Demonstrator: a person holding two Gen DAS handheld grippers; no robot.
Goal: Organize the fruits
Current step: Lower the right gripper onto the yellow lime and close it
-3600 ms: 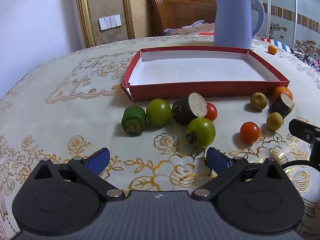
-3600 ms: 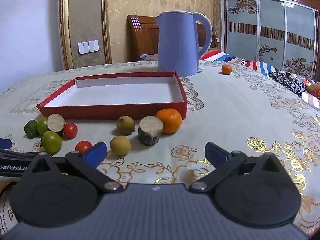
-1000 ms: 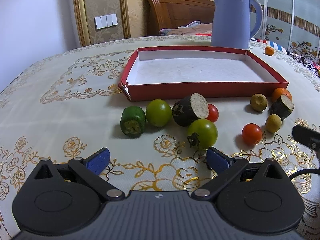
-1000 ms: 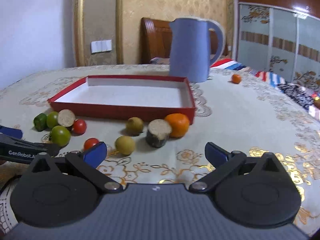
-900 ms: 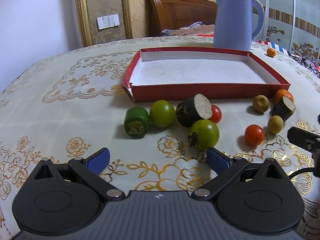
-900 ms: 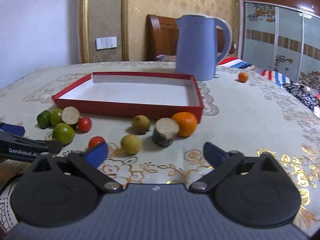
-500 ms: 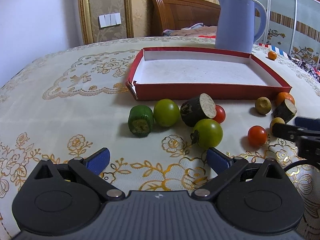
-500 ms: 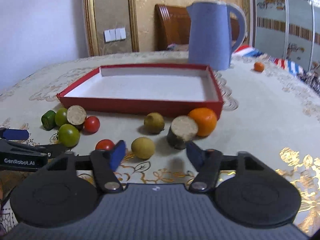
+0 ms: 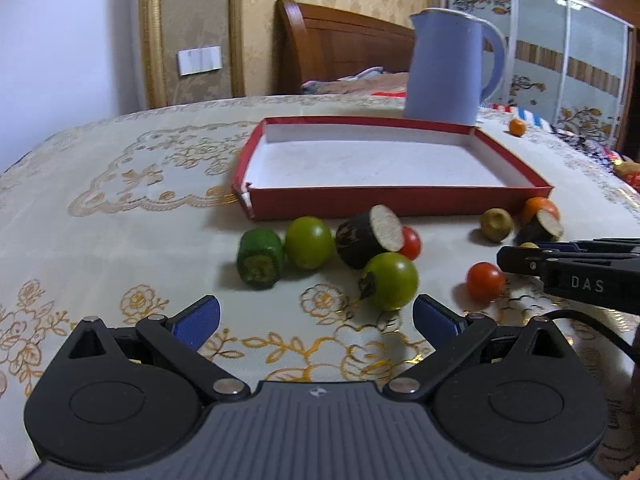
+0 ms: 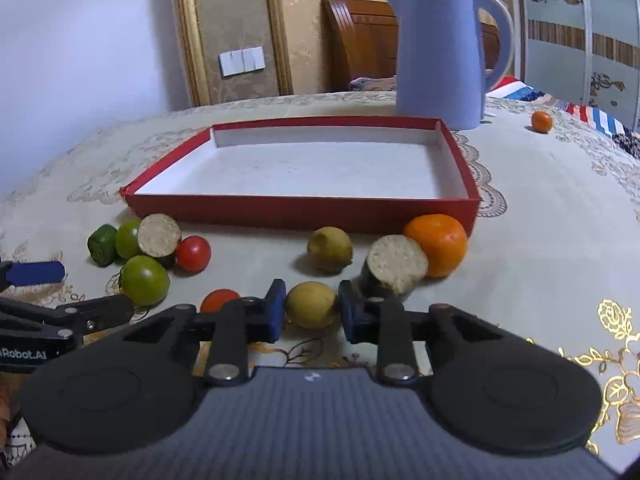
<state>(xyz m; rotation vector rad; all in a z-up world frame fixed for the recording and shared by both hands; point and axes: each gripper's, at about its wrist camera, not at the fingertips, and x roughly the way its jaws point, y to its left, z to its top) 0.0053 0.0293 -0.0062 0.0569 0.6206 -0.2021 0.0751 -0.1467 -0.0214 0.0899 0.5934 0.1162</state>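
My right gripper (image 10: 311,312) has closed its blue pads around a small yellow fruit (image 10: 310,305) that rests on the tablecloth. Beside it lie a red tomato (image 10: 218,299), a cut dark piece (image 10: 394,264), an orange (image 10: 438,244) and a yellow-brown fruit (image 10: 330,249). My left gripper (image 9: 316,318) is open and empty, just short of a green tomato (image 9: 391,280). Ahead of it are a green cut piece (image 9: 260,258), a second green tomato (image 9: 309,242) and a cut dark piece (image 9: 370,236). The empty red tray (image 10: 304,210) lies behind the fruits.
A tall blue jug (image 10: 442,56) stands behind the tray's right corner. A small orange (image 10: 542,121) lies far right on the tablecloth. In the left wrist view the right gripper's finger (image 9: 568,270) reaches in from the right near a red tomato (image 9: 485,280).
My right gripper moved forward and left to the yellow fruit and closed from wide open onto it. My left gripper stayed open, shifting slightly.
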